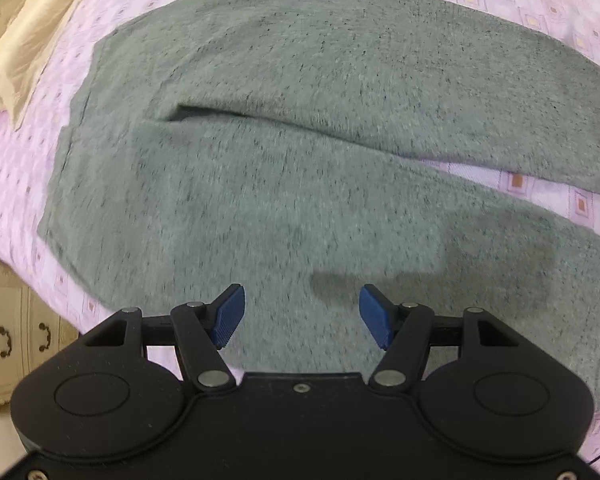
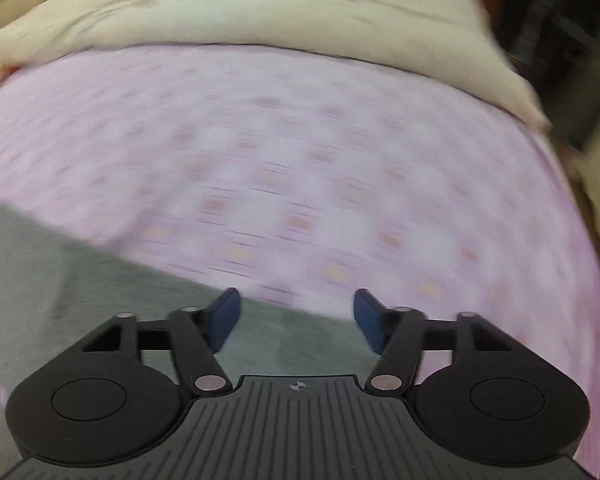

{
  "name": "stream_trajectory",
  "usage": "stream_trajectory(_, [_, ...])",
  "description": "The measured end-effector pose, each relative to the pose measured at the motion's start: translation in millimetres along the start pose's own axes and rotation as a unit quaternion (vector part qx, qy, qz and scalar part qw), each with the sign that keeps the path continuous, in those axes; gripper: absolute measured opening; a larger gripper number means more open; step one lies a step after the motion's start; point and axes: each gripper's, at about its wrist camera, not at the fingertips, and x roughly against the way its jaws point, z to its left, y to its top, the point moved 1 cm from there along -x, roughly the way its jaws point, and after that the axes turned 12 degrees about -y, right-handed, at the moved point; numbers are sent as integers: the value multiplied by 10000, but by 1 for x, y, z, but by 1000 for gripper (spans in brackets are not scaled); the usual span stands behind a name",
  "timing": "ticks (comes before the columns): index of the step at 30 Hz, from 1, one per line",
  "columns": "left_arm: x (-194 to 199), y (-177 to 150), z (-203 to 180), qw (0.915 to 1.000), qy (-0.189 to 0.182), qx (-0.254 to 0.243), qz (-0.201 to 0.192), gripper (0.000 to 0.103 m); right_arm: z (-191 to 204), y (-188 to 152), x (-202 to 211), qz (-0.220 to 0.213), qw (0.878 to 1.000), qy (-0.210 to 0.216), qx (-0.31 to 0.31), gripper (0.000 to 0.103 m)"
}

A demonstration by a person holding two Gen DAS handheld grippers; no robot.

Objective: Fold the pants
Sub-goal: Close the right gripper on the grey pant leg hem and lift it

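Grey speckled pants (image 1: 284, 120) lie spread flat on a pink patterned bedsheet (image 1: 32, 152), waist at the left, both legs running right with a strip of sheet between them. My left gripper (image 1: 302, 316) hovers over the near leg, open, with nothing between its blue pads (image 1: 230, 316). In the blurred right wrist view an edge of the pants (image 2: 80, 288) fills the lower left. My right gripper (image 2: 296, 318) hangs above that edge where it meets the sheet (image 2: 300, 160), open and empty.
A cream pillow or quilt (image 1: 28, 40) lies at the sheet's upper left, and cream bedding (image 2: 260, 12) runs along the far side in the right wrist view. A cream cabinet with dark handles (image 1: 24, 336) stands below the bed's edge. Dark furniture (image 2: 560, 40) sits at the upper right.
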Motion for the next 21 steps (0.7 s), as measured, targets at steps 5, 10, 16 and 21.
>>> stream_trajectory(5, [3,20,13,9998,45,-123,-139,67,62,17,-20,22,9845,309,1727,62])
stream_trajectory(10, [2,32,33,9998,82,-117,-143,67,95,23,-48,433,9601,671,2680,62])
stream_trajectory(16, [-4,41,54,9999,85,20,-134,67,107,29,-53,824,9520,1179,2702,34])
stream_trajectory(21, [-5,53,62,9998,61,30,-166,67,120,20,-26,524,9461,998,3037,4])
